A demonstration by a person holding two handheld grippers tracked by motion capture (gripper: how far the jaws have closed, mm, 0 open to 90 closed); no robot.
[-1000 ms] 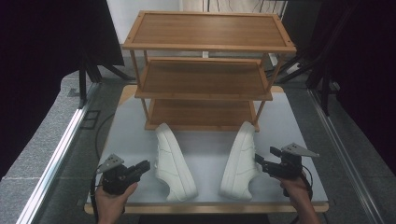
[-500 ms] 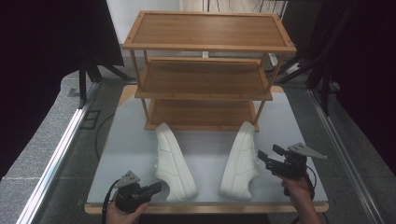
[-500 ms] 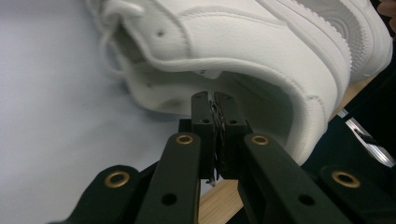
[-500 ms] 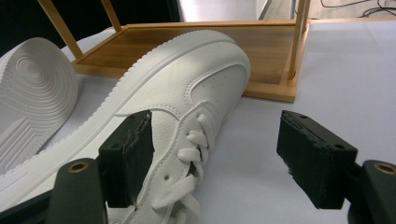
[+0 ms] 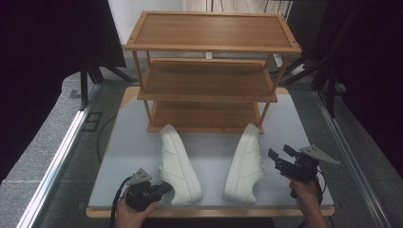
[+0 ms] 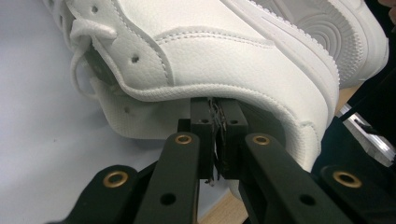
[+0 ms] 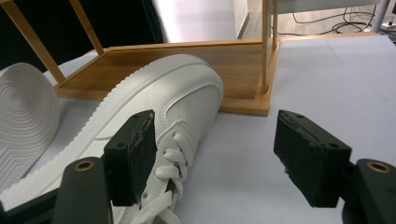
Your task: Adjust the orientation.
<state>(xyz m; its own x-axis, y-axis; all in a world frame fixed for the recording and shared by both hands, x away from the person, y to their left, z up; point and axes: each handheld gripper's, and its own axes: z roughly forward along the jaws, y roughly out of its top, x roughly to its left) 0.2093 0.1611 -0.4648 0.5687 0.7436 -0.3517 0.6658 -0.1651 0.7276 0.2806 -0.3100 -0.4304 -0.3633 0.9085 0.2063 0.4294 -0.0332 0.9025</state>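
Since a second ago the left gripper (image 5: pixel 164 188) has swung in to the near heel of the left shoe (image 5: pixel 177 162); its jaws look pressed together at the collar, apparently pinching the edge. Soft, light leather; the collar rim suits gripping. Right gripper (image 5: pixel 280 159) stands wide open, empty, just beside the right shoe (image 5: pixel 246 161), near the bamboo rack (image 5: pixel 209 47).
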